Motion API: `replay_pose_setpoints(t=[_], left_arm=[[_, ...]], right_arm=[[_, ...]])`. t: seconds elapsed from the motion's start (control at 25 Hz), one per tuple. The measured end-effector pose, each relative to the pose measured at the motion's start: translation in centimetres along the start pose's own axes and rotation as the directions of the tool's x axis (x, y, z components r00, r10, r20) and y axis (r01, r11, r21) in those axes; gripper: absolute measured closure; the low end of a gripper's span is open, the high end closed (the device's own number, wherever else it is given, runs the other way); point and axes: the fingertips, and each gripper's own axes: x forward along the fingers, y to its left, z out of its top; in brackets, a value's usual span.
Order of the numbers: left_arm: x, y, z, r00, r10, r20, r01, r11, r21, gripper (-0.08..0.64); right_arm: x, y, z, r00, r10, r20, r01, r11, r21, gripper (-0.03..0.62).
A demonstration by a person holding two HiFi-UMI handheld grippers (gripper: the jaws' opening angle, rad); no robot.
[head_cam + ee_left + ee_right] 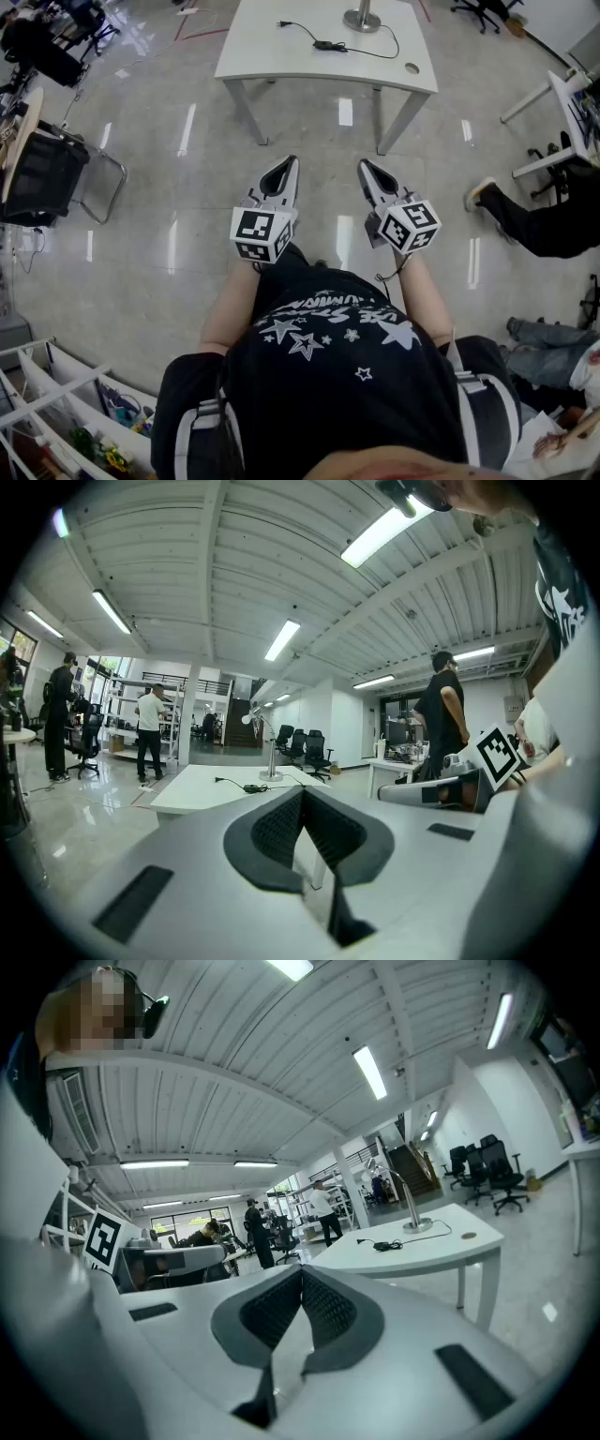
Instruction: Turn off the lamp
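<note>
The lamp stands on a white table [281, 56] across the floor from me; only its round metal base [361, 19] shows in the head view. A black cable with an inline switch [323, 44] runs from it over the tabletop. In the left gripper view the lamp [270, 752] and switch [253, 787] are far ahead; in the right gripper view the lamp [411, 1206] and switch [384, 1245] too. My left gripper [289, 162] [303, 791] and right gripper [364, 164] [302, 1269] are held side by side in front of my chest, well short of the table, both shut on nothing.
A black chair [52, 178] stands at the left. A person [534, 220] sits on the floor at the right near another desk [567, 108]. A white rack [56, 403] is at the lower left. Other people [150, 733] stand further back in the room.
</note>
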Motion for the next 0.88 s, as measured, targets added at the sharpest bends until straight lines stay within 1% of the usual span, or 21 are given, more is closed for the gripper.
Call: replay_pose_setpoints(t=[0.24, 0.48, 0.68, 0.88], left_arm=[[1.7, -0.2, -0.4, 1.000, -0.015, 0.003, 0.015, 1.000, 0.015, 0.552], [4.3, 1.4, -0.2, 0.999, -0.043, 0.017, 0.043, 0.999, 0.011, 0.552], [8.6, 3.0, 0.2, 0.996, -0.082, 0.021, 0.082, 0.997, 0.005, 0.552], [14.0, 6.1, 0.7, 0.994, -0.104, 0.019, 0.104, 0.995, -0.005, 0.552]], right_arm=[[0.4, -1.9, 0.0, 1.000, -0.017, -0.005, 0.017, 1.000, -0.014, 0.586], [2.0, -3.8, 1.1, 0.998, -0.056, 0.015, 0.056, 0.998, -0.013, 0.586], [4.1, -6.6, 2.1, 0.995, -0.098, 0.015, 0.098, 0.995, -0.008, 0.586], [8.0, -9.8, 3.9, 0.992, -0.127, 0.011, 0.127, 0.992, -0.015, 0.586]])
